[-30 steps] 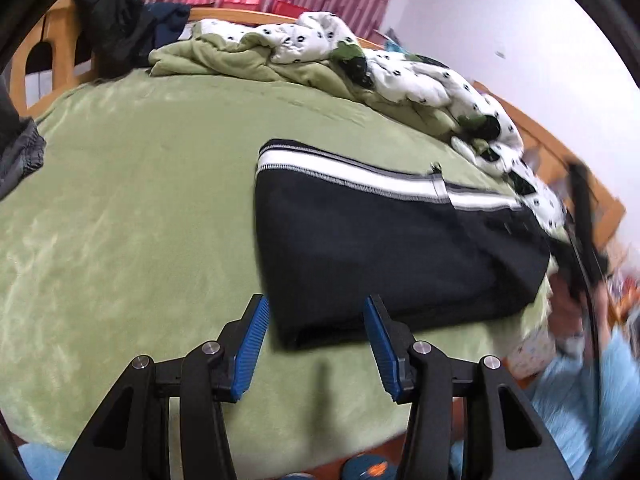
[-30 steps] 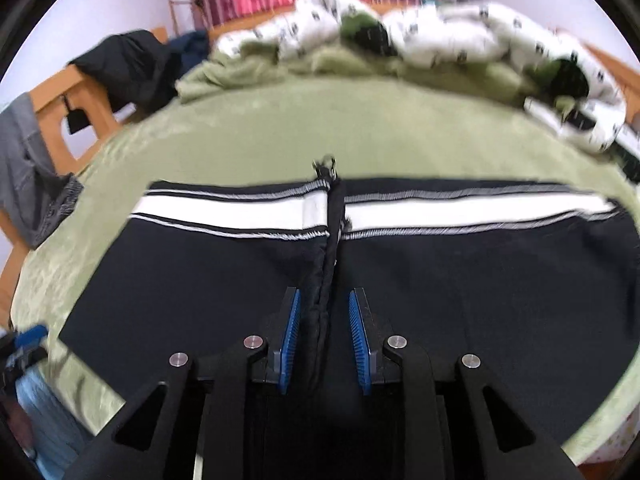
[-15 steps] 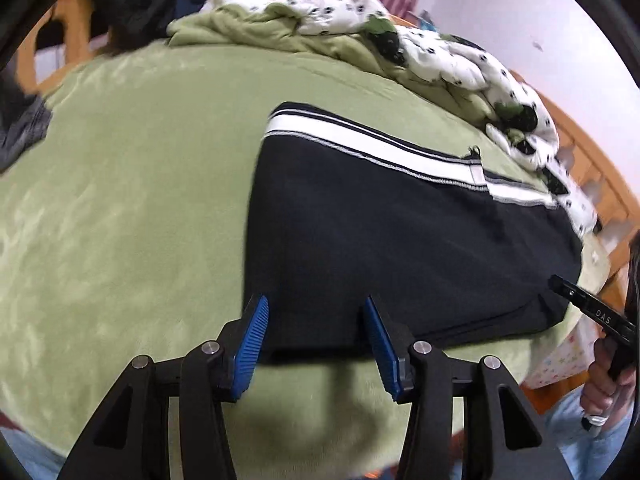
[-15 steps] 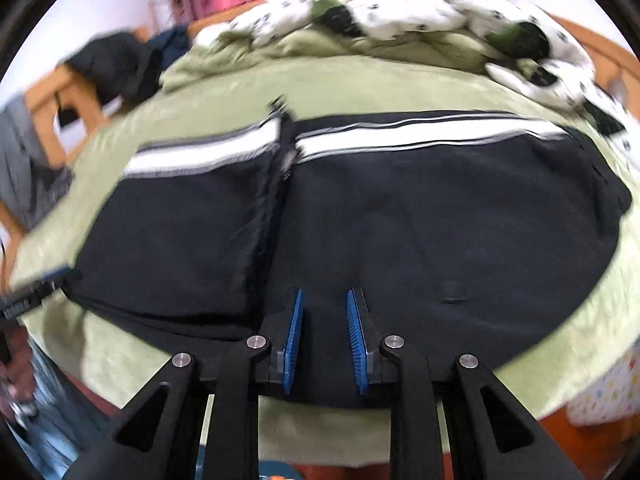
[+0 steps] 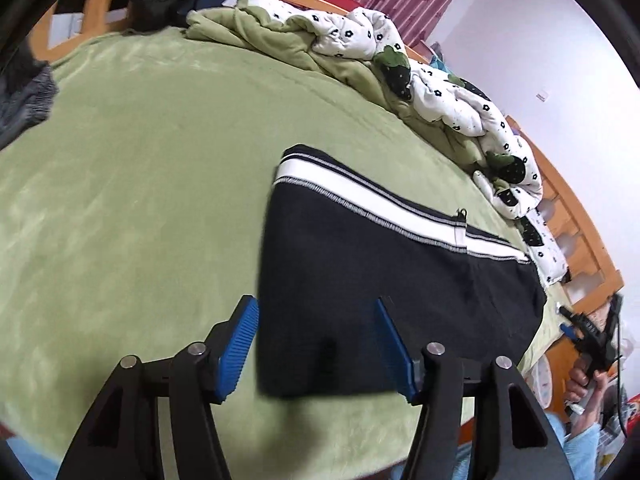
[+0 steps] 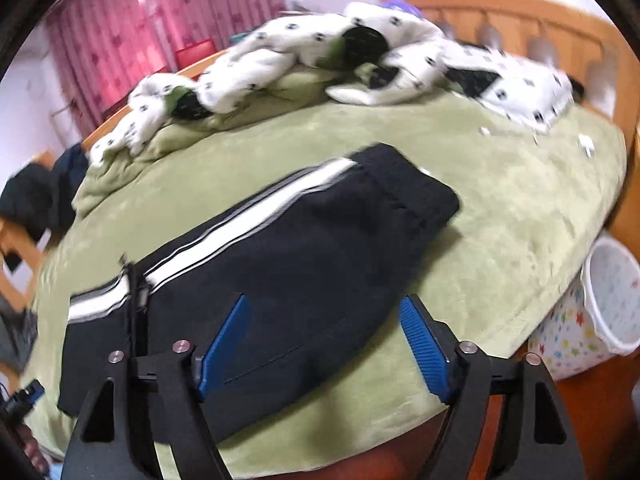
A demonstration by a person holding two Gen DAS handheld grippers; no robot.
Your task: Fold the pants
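Green bed cover supports the folded pants. Left gripper and right gripper jaws are opening, empty. Risk: pinching only the top layer undoes the fold.

Black fabric pants are banded with a white stripe; the plush bed cover is coloured green, the rumpled quilt white with dark flowers.
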